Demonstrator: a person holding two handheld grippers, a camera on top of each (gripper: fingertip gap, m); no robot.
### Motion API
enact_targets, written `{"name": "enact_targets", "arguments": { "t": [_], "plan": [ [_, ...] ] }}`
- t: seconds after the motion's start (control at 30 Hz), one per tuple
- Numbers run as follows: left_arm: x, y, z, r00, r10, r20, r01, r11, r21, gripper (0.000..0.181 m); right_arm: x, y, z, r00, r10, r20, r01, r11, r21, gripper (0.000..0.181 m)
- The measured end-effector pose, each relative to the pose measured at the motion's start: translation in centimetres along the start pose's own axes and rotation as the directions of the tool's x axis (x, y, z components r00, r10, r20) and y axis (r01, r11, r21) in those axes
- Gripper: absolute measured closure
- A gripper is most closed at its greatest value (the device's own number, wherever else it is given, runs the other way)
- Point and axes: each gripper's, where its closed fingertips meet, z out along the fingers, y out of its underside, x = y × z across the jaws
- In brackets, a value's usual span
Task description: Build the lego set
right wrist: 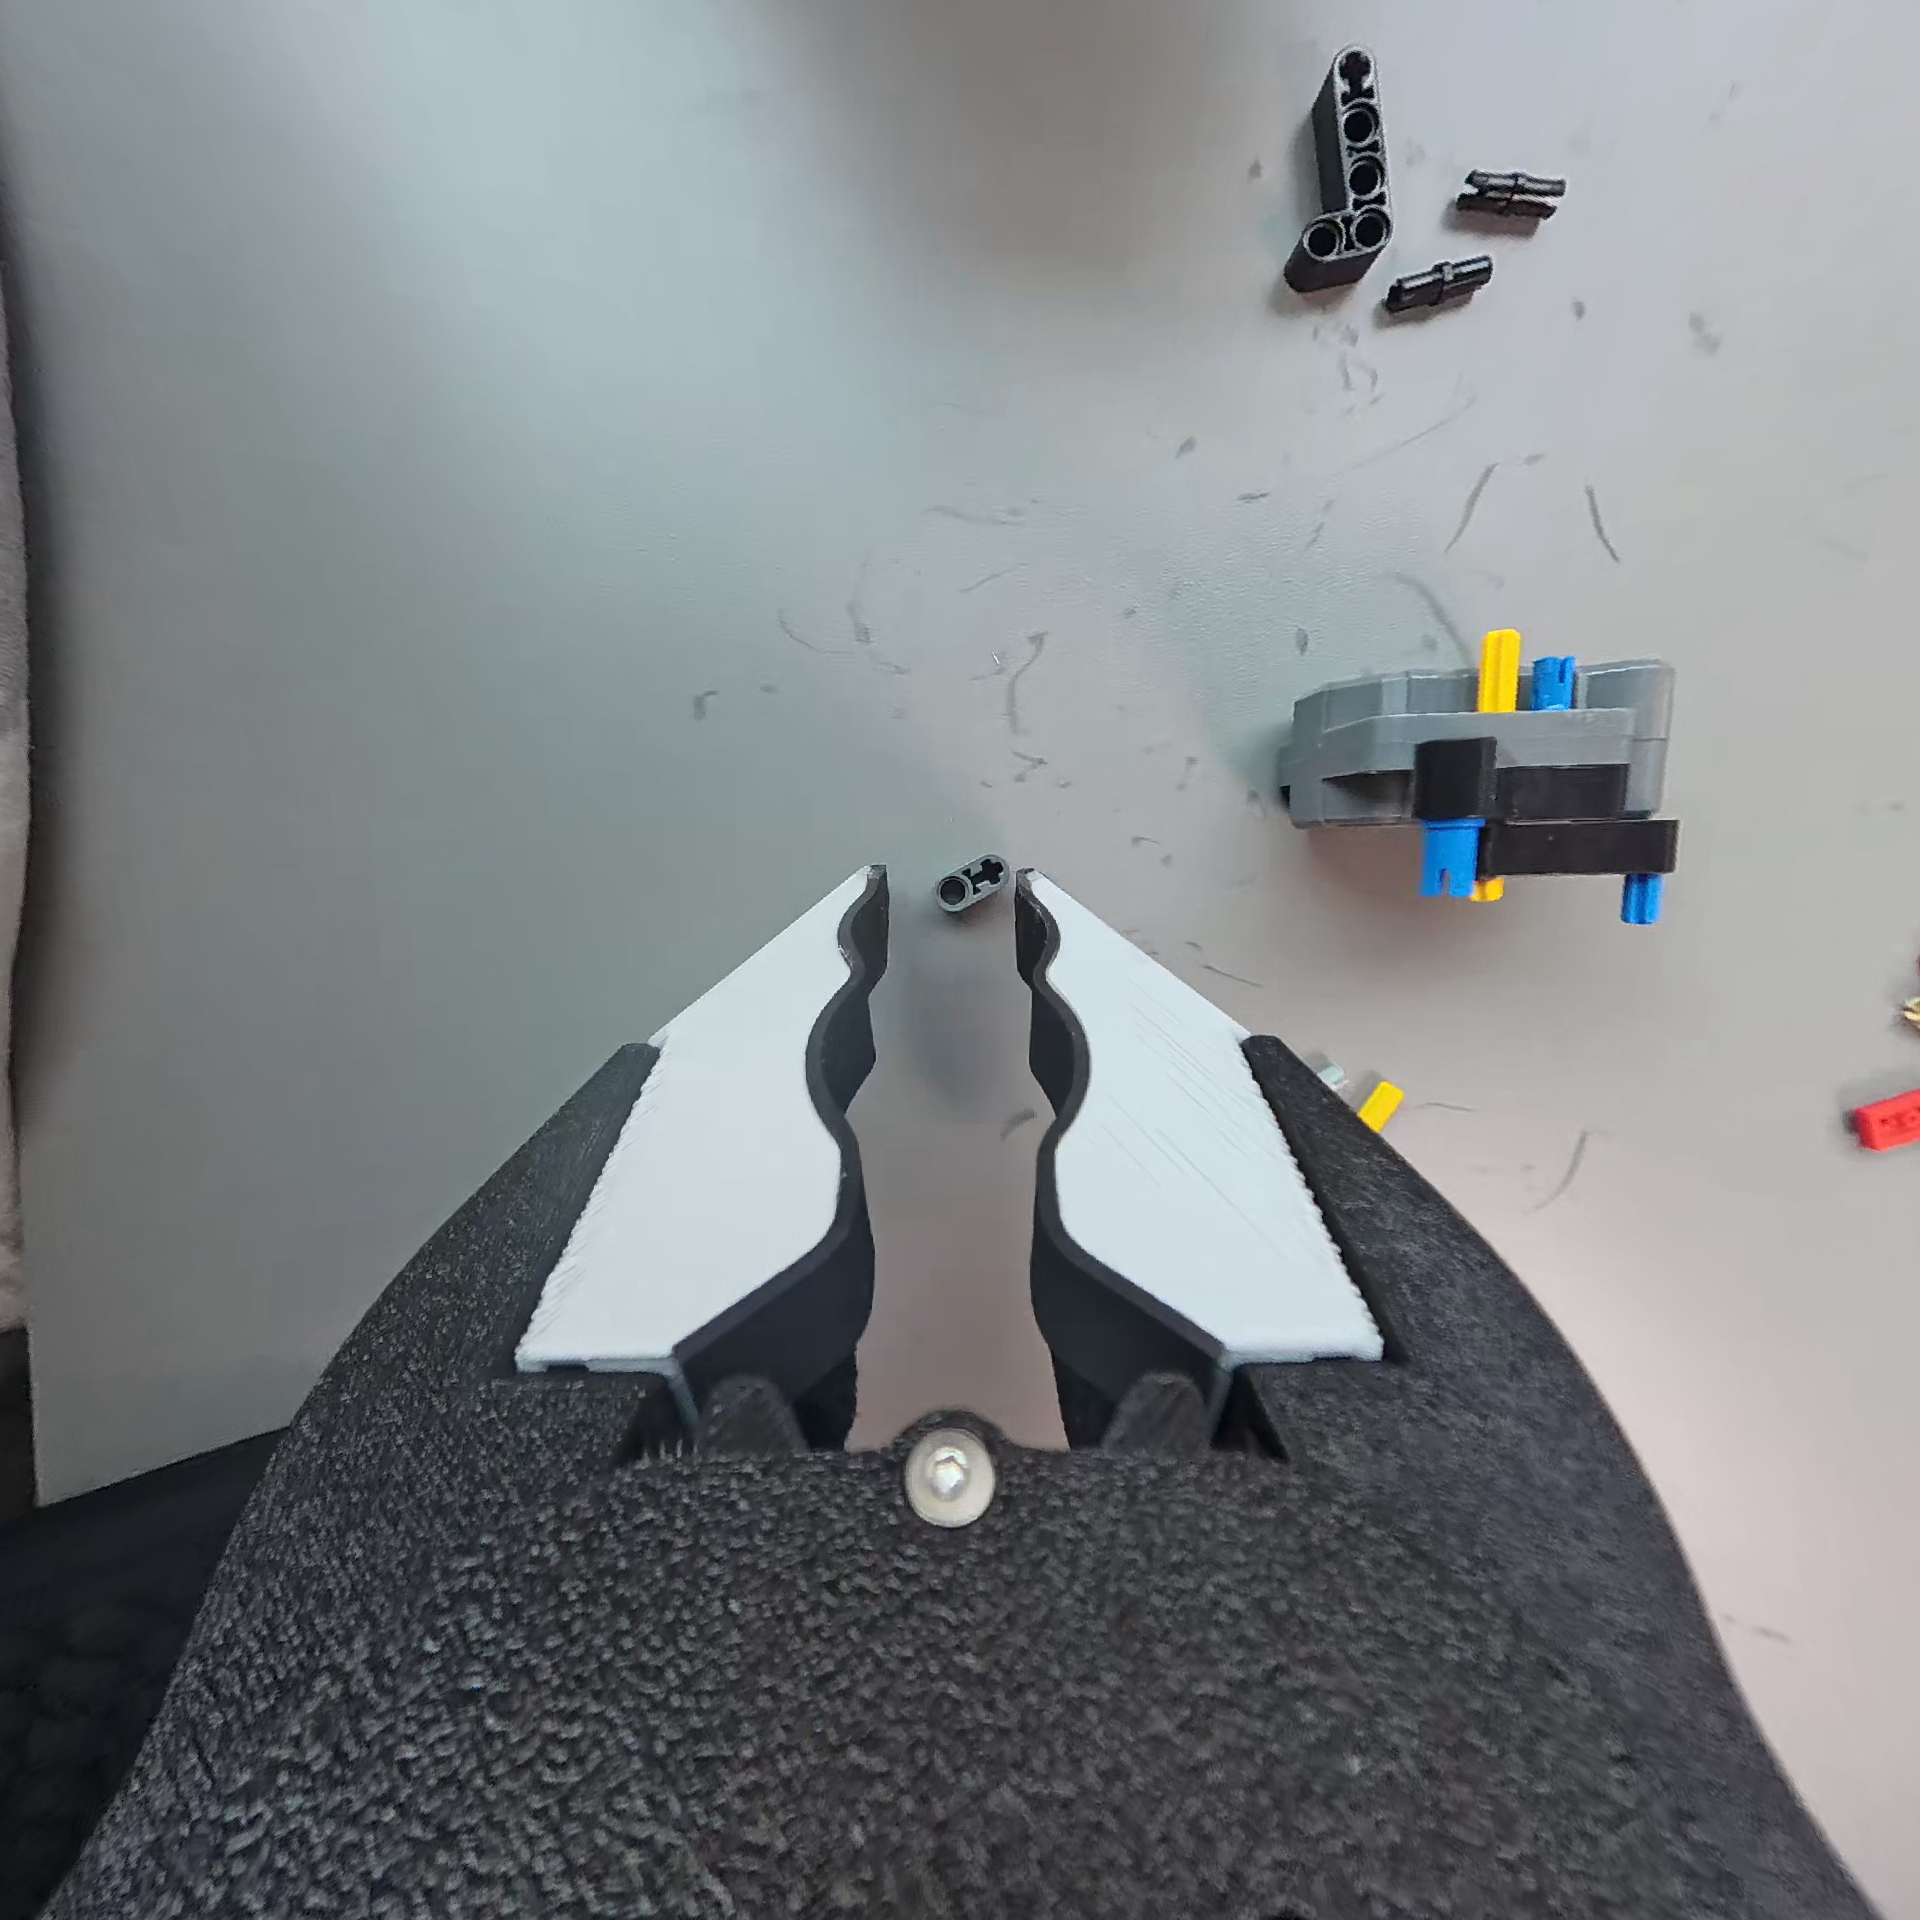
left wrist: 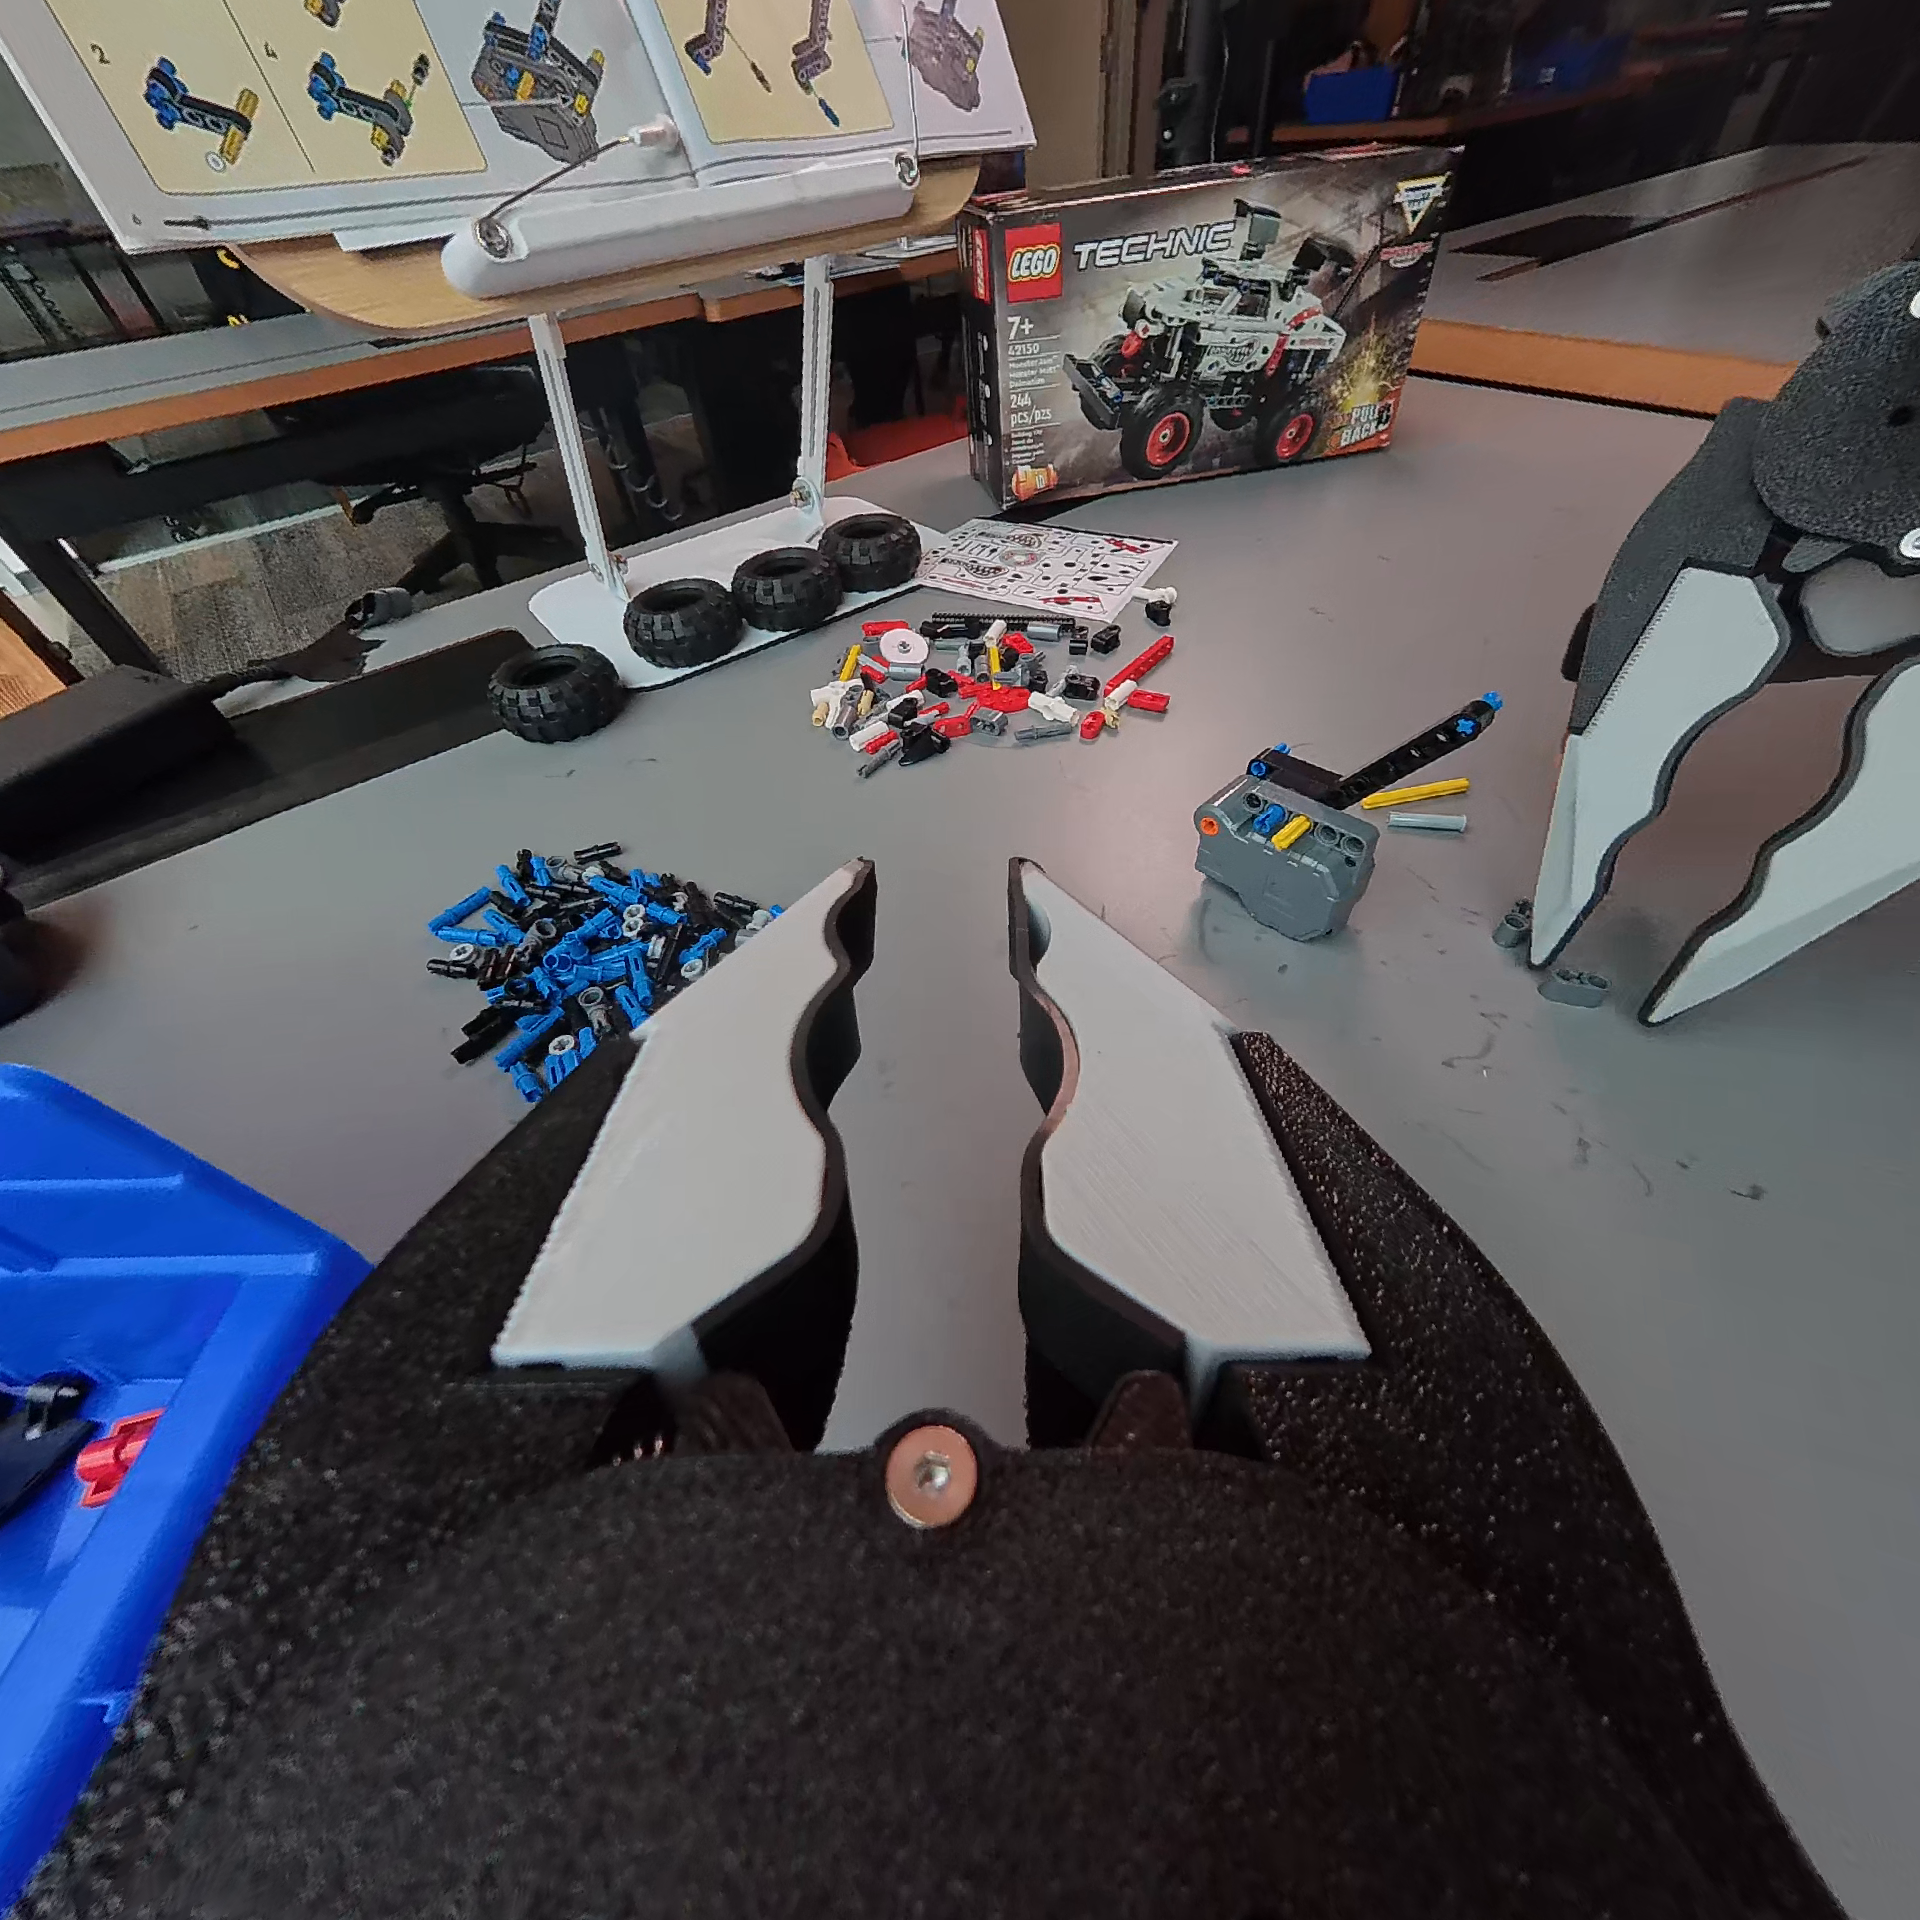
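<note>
My left gripper [left wrist: 940, 868] is open and empty, held low over the grey table with nothing between its tips. My right gripper [right wrist: 953, 879] is open, pointing down at the table. A small dark grey connector [right wrist: 971, 883] lies on the table between its fingertips, apart from both. In the left wrist view the right gripper [left wrist: 1595, 987] stands at the right with that connector [left wrist: 1574, 982] at its tips. The partly built grey block with a black beam, blue pins and yellow axle [left wrist: 1288, 852] sits in between; it also shows in the right wrist view [right wrist: 1475, 748].
A pile of blue and black pins [left wrist: 582, 961], a mixed parts pile [left wrist: 987, 686], several tyres [left wrist: 681, 623], a sticker sheet [left wrist: 1044, 561], the set box [left wrist: 1195, 332], an instruction booklet on a stand [left wrist: 499, 94], a blue bin [left wrist: 125, 1299]. A black L-beam [right wrist: 1340, 177] and two black pins [right wrist: 1512, 194]. One gripper's finger ends stand about 20 centimeters off the other's.
</note>
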Motion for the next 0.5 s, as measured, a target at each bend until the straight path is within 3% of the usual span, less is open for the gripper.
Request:
{"name": "enact_targets", "arguments": {
  "t": [0.27,0.5],
  "plan": [
    [0.1,-0.1,0.0,1.0,-0.001,-0.005,0.001,1.0,0.003,0.155,0.2,0.4,-0.4,0.993,-0.115,0.023,0.115,0.993,-0.014,0.172],
    [-0.1,-0.2,-0.2,1.0,-0.006,0.0,0.006,1.0,0.007,0.155,0.7,0.6,-0.4,0.987,-0.157,0.032,0.158,0.987,-0.04,0.169]
  ]
}}
